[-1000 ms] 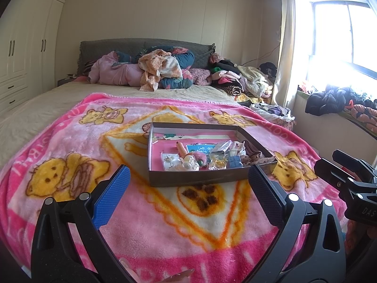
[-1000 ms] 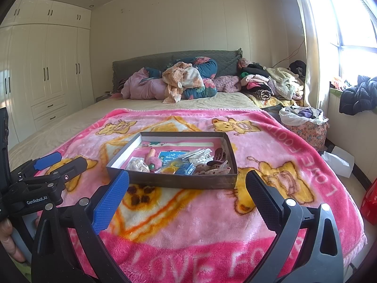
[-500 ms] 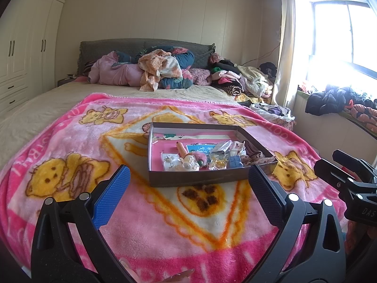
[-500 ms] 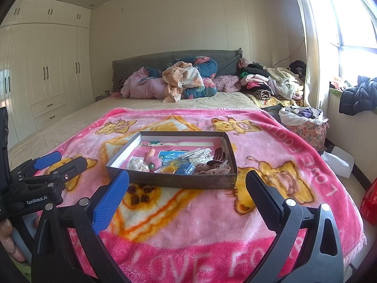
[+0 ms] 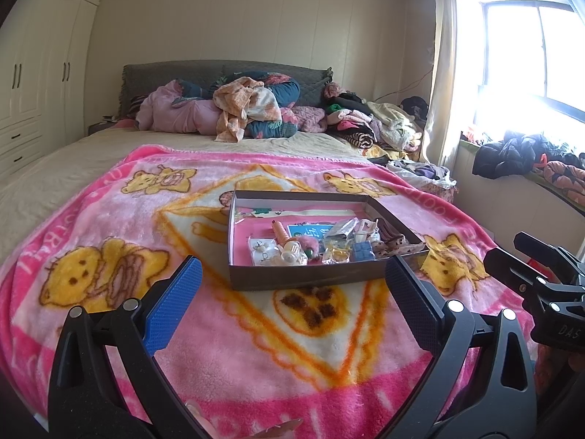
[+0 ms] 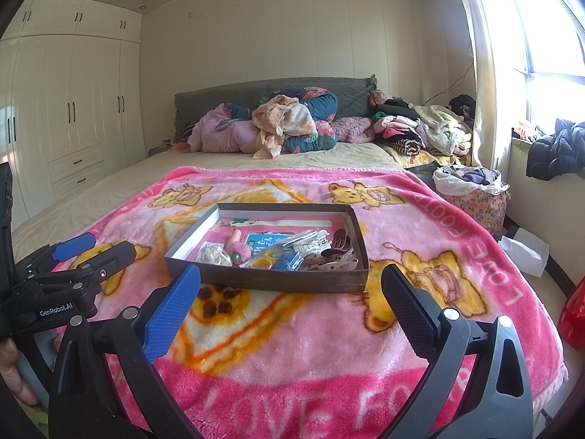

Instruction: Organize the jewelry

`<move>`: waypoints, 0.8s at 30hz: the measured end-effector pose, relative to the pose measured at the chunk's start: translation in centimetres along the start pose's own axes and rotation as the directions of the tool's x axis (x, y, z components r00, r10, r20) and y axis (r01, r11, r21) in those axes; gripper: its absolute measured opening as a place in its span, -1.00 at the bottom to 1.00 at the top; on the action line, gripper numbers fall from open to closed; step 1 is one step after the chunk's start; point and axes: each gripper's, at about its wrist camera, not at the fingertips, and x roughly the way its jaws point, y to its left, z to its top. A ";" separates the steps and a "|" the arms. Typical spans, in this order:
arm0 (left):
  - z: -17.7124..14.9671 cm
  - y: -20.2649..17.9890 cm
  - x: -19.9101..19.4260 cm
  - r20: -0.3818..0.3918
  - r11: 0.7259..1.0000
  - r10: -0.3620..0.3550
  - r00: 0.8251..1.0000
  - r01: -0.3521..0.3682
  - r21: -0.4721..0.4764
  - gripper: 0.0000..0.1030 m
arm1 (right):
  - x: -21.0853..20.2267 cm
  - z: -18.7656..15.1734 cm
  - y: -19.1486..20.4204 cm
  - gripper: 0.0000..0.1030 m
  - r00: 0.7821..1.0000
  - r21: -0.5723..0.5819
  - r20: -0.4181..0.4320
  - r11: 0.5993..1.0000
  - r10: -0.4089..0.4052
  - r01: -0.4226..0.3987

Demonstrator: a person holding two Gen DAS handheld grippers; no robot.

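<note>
A shallow brown cardboard box (image 5: 303,280) (image 6: 263,281) with a pink lining sits on a pink bear-print blanket (image 5: 109,226) (image 6: 292,347). Inside lie jumbled small items: bagged earrings (image 5: 261,250), a blue packet (image 5: 363,251) (image 6: 289,260), a pink pompom (image 6: 240,247), hair clips (image 6: 338,239) and a long cream strip (image 6: 292,223). My left gripper (image 5: 292,300) hovers open just short of the box's near wall, nothing between its fingers. Equally open and empty, my right gripper (image 6: 290,303) hangs before the box. Each gripper shows at the edge of the other's view.
The blanket covers the foot of a bed; piled bedding and clothes (image 5: 252,109) (image 6: 292,124) lie by the headboard. Wardrobes (image 6: 69,109) line the left wall. A window (image 5: 530,47), a full laundry basket (image 6: 471,194) and a white bag (image 6: 523,252) are at the right.
</note>
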 end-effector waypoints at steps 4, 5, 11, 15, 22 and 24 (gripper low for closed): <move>0.0 0.0 0.1 0.000 1.000 -0.002 1.000 0.002 -0.002 0.78 | 0.0 0.0 0.0 0.88 1.000 0.000 -0.001 1.000 -0.001 0.001; 0.0 0.0 0.2 0.000 1.000 -0.002 1.000 0.002 -0.002 0.78 | 0.0 0.0 0.0 0.88 1.000 0.000 -0.002 1.000 -0.001 0.001; 0.1 0.0 -0.2 -0.001 1.000 -0.005 1.000 0.005 -0.003 0.78 | 0.0 0.3 0.0 0.88 1.000 0.003 -0.009 1.000 -0.011 0.011; 0.3 -0.1 -0.1 -0.016 1.000 0.019 1.000 -0.018 0.004 0.78 | 0.1 0.6 -0.5 0.88 0.999 0.022 -0.027 1.000 -0.022 0.022; 2.0 3.0 2.9 -0.072 0.994 0.091 0.993 -0.095 -0.061 0.78 | 3.2 2.2 -5.6 0.88 0.989 0.067 -0.140 0.996 -0.044 0.054; 2.4 5.8 4.8 -0.101 0.982 0.163 0.982 -0.171 -0.085 0.78 | 5.3 2.5 -8.3 0.87 0.978 0.052 -0.198 0.995 -0.068 0.079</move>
